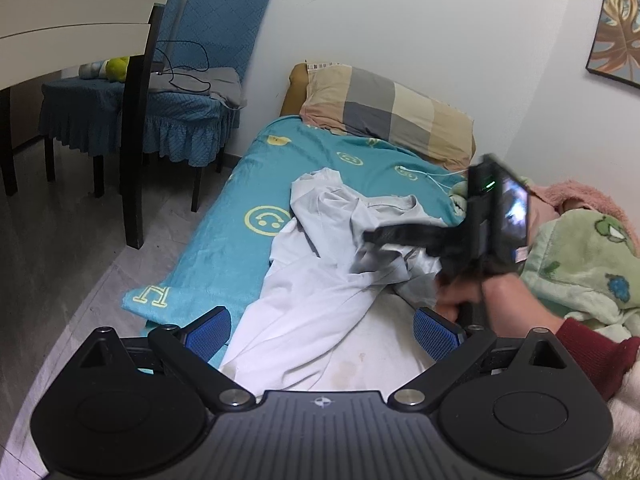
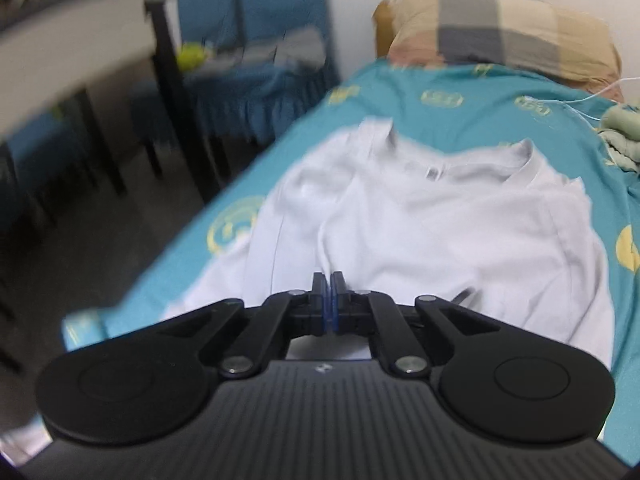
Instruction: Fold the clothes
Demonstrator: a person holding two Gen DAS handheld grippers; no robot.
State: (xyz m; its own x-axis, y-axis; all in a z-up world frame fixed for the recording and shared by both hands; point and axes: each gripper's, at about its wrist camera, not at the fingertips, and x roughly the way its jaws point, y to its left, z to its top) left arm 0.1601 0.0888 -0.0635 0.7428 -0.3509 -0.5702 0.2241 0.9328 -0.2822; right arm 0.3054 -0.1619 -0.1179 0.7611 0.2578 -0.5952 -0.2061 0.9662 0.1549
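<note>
A white T-shirt (image 1: 320, 280) lies crumpled on a teal blanket (image 1: 224, 240) on the bed. My left gripper (image 1: 322, 330) is open, its blue pads on either side of the shirt's lower part, just above it. My right gripper (image 2: 329, 280) is shut on a fold of the white T-shirt (image 2: 420, 216) and lifts it; in the left wrist view it shows as a blurred black tool (image 1: 400, 236) over the shirt's right side. The shirt's collar (image 2: 496, 164) points toward the pillow.
A checked pillow (image 1: 384, 108) lies at the head of the bed by the white wall. A green and pink blanket (image 1: 580, 264) is piled at the right. Blue-covered chairs (image 1: 180, 100) and a table (image 1: 72, 32) stand left of the bed on the grey floor.
</note>
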